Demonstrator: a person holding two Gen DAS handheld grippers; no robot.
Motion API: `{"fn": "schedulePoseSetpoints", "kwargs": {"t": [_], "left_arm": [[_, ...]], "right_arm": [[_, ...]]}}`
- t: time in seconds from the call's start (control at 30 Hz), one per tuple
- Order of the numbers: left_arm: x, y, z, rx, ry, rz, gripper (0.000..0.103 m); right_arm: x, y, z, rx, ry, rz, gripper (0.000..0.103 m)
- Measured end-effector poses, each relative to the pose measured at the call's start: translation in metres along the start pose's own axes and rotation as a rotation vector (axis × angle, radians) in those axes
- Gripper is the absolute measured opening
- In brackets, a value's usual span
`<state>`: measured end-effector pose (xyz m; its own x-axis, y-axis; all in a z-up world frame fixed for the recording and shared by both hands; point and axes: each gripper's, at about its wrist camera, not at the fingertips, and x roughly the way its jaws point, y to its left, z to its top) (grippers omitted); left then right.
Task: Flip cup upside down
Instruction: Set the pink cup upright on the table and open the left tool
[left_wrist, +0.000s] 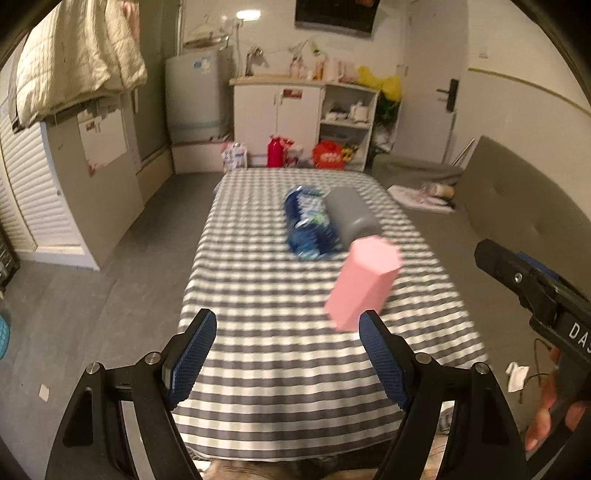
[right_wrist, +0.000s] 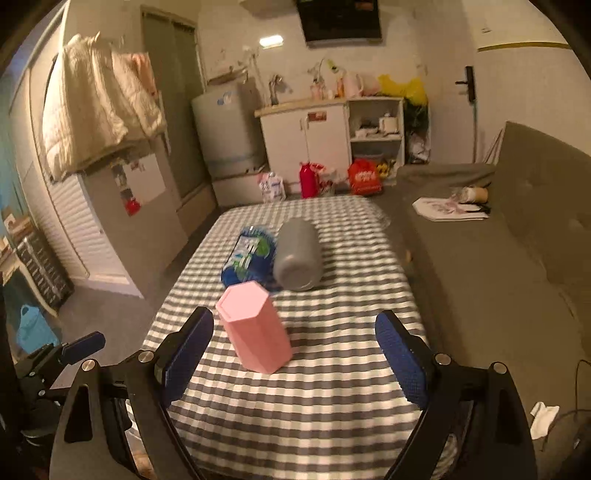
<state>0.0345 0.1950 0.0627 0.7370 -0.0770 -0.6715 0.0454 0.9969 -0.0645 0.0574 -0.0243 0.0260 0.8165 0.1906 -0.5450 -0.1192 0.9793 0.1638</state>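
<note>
- The table (left_wrist: 258, 387), under a grey-and-white checked cloth, runs away from both cameras and fills the middle of each view.
- A grey sofa (right_wrist: 498, 280) lies along the table's right side, with papers (right_wrist: 447, 210) on its seat.
- At the far wall stand a white cabinet (left_wrist: 277, 110) and a pale washer (left_wrist: 195, 96); a red bottle (left_wrist: 274, 152) is on the floor beyond the table end.
- A quilt (left_wrist: 77, 55) hangs high on the left.
- The left gripper (left_wrist: 288, 354) hovers over the near table edge, its blue-padded fingers (left_wrist: 194, 354) spread wide with nothing between them.
- The right gripper (right_wrist: 295, 354) is also over the near end, fingers (right_wrist: 402, 354) spread wide and empty; in the left view its black body shows at the right edge, held by a hand.
- A grey bottle (right_wrist: 298, 258) lies on its side mid-table, its base toward the cameras.
- A blue packet (right_wrist: 249, 254) lies touching the bottle's left side.
- The cup (right_wrist: 255, 328), pink and six-sided, stands on the cloth nearer than the bottle and packet, its closed flat end up.
- In the right view the cup sits between the right fingers' lines, closer to the left finger, touching neither.
- In the left view the cup (left_wrist: 364, 280) appears just beyond the right fingertip, blurred.
</note>
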Motion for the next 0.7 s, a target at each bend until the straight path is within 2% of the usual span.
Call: {"fn": "schedulePoseSetpoints", "kwargs": {"t": [0.13, 0.2, 0.27, 0.33, 0.37, 0.47, 0.7], "left_arm": [[-0.019, -0.009, 0.008, 0.019, -0.062, -0.022, 0.082], [-0.028, -0.009, 0.009, 0.011, -0.11, -0.05, 0.083], [-0.036, -0.009, 0.008, 0.01, -0.164, -0.058, 0.102], [-0.045, -0.009, 0.003, 0.031, -0.236, -0.047, 0.102], [-0.045, -0.009, 0.003, 0.042, -0.247, -0.039, 0.103], [-0.043, -0.008, -0.003, 0.07, -0.264, 0.015, 0.103], [-0.029, 0.012, -0.029, 0.025, -0.29, 0.092, 0.103]], "right_arm": [[-0.027, -0.009, 0.002, 0.02, -0.049, -0.017, 0.09], [-0.034, -0.012, 0.001, 0.024, -0.076, -0.026, 0.093], [-0.04, -0.013, -0.005, 0.032, -0.115, -0.041, 0.101], [-0.043, -0.014, -0.013, 0.039, -0.159, -0.054, 0.103], [-0.043, -0.013, -0.017, 0.04, -0.17, -0.055, 0.103], [-0.036, -0.012, -0.025, 0.031, -0.166, -0.069, 0.103], [-0.019, 0.0, -0.054, 0.003, -0.146, -0.112, 0.103]]}}
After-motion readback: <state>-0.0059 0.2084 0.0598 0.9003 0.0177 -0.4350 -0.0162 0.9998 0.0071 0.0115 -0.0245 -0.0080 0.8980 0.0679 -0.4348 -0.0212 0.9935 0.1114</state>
